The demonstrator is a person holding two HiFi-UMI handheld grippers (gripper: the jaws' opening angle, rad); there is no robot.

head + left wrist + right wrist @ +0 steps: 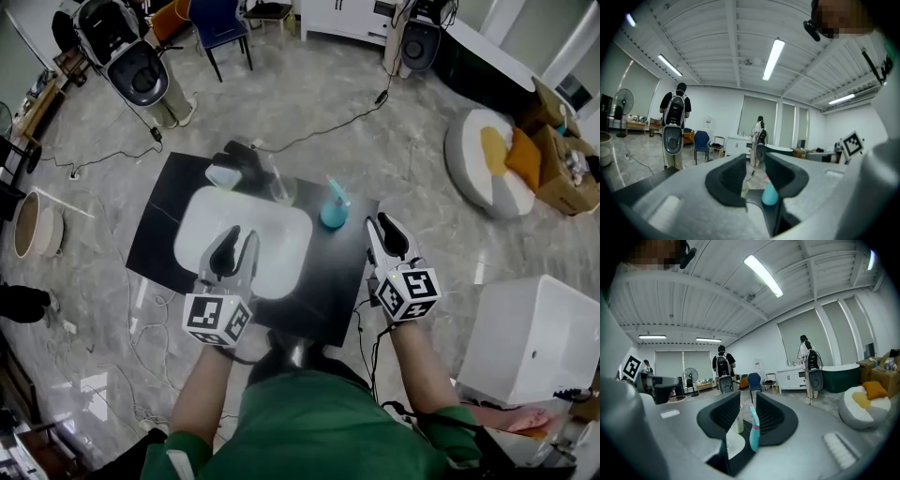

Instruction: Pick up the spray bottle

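While both grippers hung over the near side of the black table (155, 220), items stood as follows.

Left gripper (239, 240): fingers slightly parted, nothing between them, above the white tray (286, 230).

Right gripper (383, 226): fingers parted, empty, at the table's right edge.

Spray bottle (334, 208): teal, upright on the table just beside the tray's far right corner, at 11 o'clock from the right gripper, not touched.

Clear glass (283, 191): near the bottle, at its 10 o'clock.

Pale blue cup (222, 175): by the tray's far left corner.

Blue chair (220, 23): on the floor, 12 o'clock.

Round cushion (487, 159): on the floor, 2 o'clock.
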